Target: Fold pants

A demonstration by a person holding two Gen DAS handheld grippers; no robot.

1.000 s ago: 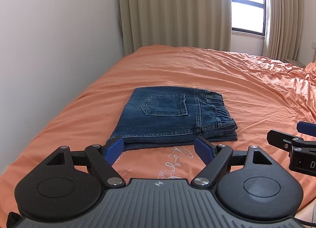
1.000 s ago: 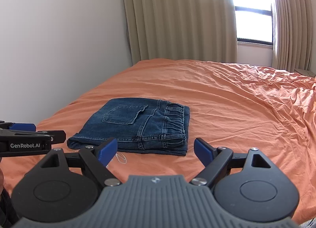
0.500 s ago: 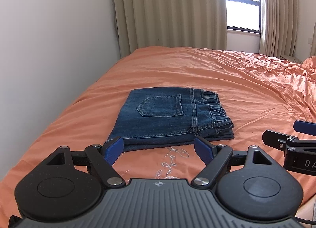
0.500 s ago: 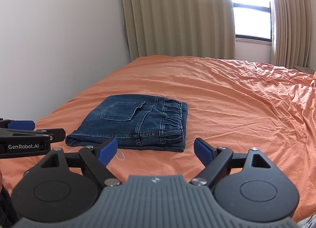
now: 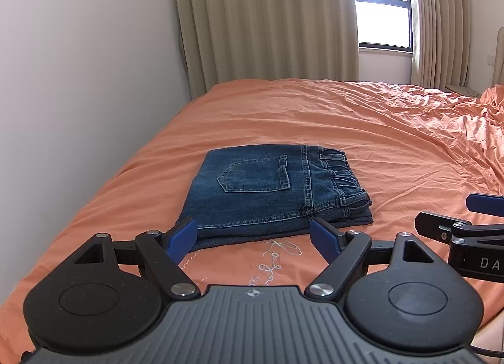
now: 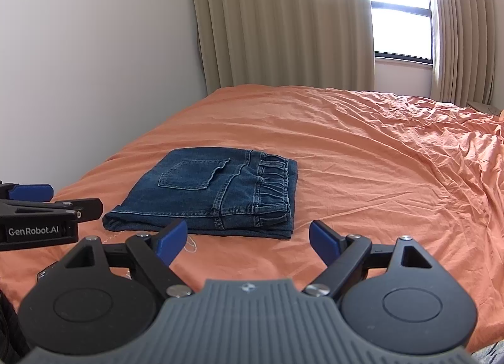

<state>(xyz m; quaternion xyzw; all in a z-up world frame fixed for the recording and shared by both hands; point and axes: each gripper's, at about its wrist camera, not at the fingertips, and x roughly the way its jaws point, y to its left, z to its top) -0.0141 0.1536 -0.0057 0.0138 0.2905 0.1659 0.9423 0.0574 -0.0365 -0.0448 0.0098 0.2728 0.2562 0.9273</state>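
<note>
Dark blue denim pants (image 5: pixel 267 190), folded into a compact, roughly rectangular stack, lay flat on the orange bed sheet (image 5: pixel 362 130) near its left side. A back pocket (image 5: pixel 255 173) faced upward on the top layer. The gathered elastic waistband (image 6: pixel 272 187) formed the right edge, and the stacked folded layers showed along the near edge.

Folded pants (image 6: pixel 217 193) lie on the orange bed (image 6: pixel 362 156) — right tool (image 6: pixel 249 239) spread wide, holding nothing.
</note>
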